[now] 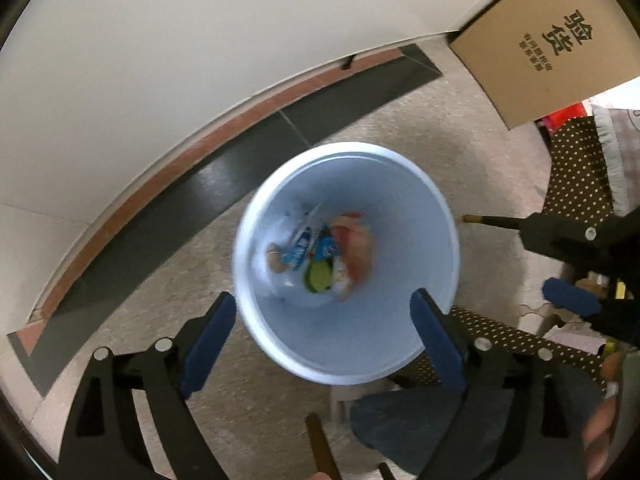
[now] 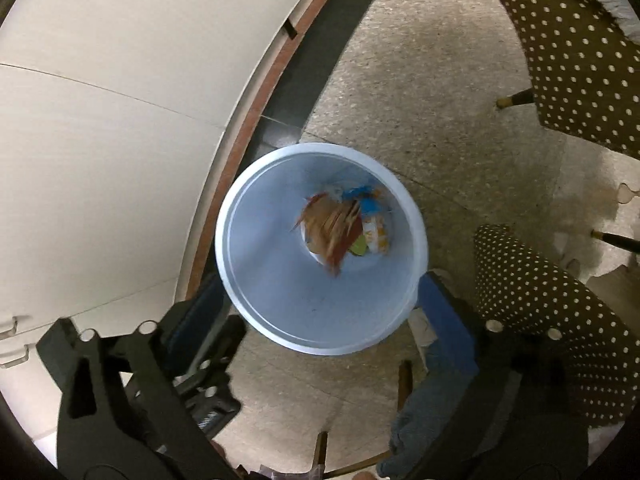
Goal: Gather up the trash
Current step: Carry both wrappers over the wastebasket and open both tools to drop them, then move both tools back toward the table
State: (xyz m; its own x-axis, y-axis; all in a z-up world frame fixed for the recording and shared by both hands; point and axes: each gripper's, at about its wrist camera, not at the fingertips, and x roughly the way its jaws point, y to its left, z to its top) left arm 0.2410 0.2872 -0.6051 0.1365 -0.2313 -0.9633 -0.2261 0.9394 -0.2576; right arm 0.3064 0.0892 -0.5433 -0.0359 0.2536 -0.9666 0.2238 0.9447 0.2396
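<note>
A pale blue round bin (image 1: pixel 280 340) stands on the speckled floor below both grippers; it also shows in the right wrist view (image 2: pixel 280 300). Several pieces of trash (image 1: pixel 324 252) lie at its bottom: blue wrappers, a green piece, a red and white wrapper. In the right wrist view a blurred brown and orange wrapper (image 2: pixel 332 228) is inside the bin above the other trash. My left gripper (image 1: pixel 324 320) is open and empty above the bin's near rim. My right gripper (image 2: pixel 320 312) is open and empty above the bin. The right gripper (image 1: pixel 568 292) also shows at the right of the left wrist view.
A cream wall with a dark skirting strip (image 1: pixel 192 184) runs behind the bin. A cardboard box (image 1: pixel 552 48) stands at the upper right. Brown polka-dot chair cushions (image 2: pixel 560 40) and thin chair legs (image 2: pixel 516 98) stand to the right of the bin.
</note>
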